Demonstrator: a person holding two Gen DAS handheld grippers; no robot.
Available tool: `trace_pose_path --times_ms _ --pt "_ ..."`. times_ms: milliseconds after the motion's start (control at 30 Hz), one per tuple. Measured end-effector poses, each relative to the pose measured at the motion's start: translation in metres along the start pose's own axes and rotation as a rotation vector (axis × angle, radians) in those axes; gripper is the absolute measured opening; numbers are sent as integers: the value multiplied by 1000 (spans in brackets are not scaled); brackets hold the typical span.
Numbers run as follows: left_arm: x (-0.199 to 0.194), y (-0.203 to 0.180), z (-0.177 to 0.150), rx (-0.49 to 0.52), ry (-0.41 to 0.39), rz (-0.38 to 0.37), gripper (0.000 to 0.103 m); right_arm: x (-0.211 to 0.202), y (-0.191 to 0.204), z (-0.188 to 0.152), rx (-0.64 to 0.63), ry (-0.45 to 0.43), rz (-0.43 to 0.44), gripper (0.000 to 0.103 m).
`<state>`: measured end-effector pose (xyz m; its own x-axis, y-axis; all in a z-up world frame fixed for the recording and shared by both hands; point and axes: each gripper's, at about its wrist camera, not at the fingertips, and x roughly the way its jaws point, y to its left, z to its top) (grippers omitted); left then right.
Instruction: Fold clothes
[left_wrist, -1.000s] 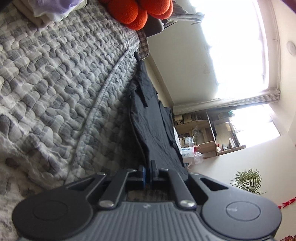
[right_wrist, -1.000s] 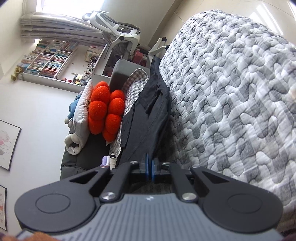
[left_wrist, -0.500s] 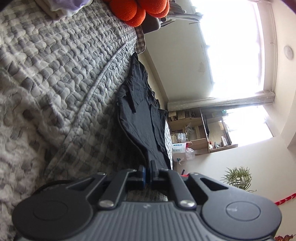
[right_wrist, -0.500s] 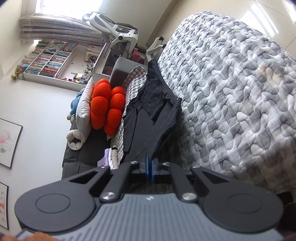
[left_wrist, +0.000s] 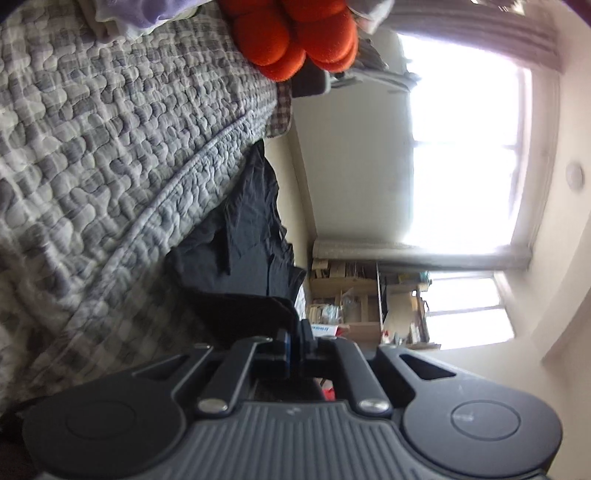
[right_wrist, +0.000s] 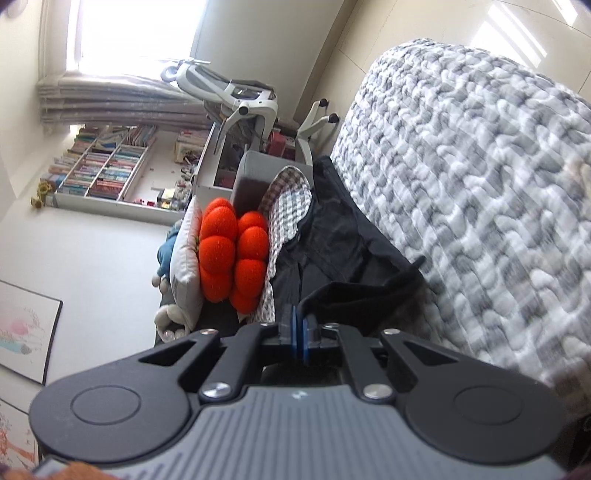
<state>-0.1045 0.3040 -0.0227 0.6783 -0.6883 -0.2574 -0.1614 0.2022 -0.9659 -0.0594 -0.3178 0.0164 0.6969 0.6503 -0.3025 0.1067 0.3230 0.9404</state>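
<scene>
The left hand-held gripper (left_wrist: 293, 345) is shown with its jaws clamped together on an edge of the black garment (left_wrist: 251, 236), which is stretched along the side of the bed, against the grey-and-white quilt (left_wrist: 110, 155). The right hand-held gripper (right_wrist: 298, 338) is likewise closed on an edge of the same black garment (right_wrist: 340, 251), a fold of which is raised just ahead of its blue pads (right_wrist: 293, 332). The garment is seen beside the quilt (right_wrist: 480, 192) and a checked cloth (right_wrist: 288, 206). An orange cushion of round lobes (right_wrist: 232, 254) is placed at the far end of the bed, with a bookshelf (right_wrist: 103, 166) against the wall beyond. A bright window (left_wrist: 461, 158) is visible in the left wrist view.
</scene>
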Motion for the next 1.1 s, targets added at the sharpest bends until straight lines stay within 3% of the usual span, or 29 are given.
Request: trace_pose_path --times_ms 200,367,700,967,1067,1100 --pt "35 -8 25 -104 -73 30 4 28 7 23 28 -46 -26 5" --pt "65 -12 47 -125 -109 57 4 49 5 40 37 -84 -56 5" --pt "111 15 75 -248 -161 102 4 83 -39 65 170 -113 -3 6" --pt "133 36 90 -210 -216 115 5 93 -68 81 244 -122 -16 14" --pt "133 37 93 -171 -233 124 12 92 -70 85 227 -128 -29 14" --pt "131 34 92 -148 -241 126 19 91 -67 84 203 -132 -34 15"
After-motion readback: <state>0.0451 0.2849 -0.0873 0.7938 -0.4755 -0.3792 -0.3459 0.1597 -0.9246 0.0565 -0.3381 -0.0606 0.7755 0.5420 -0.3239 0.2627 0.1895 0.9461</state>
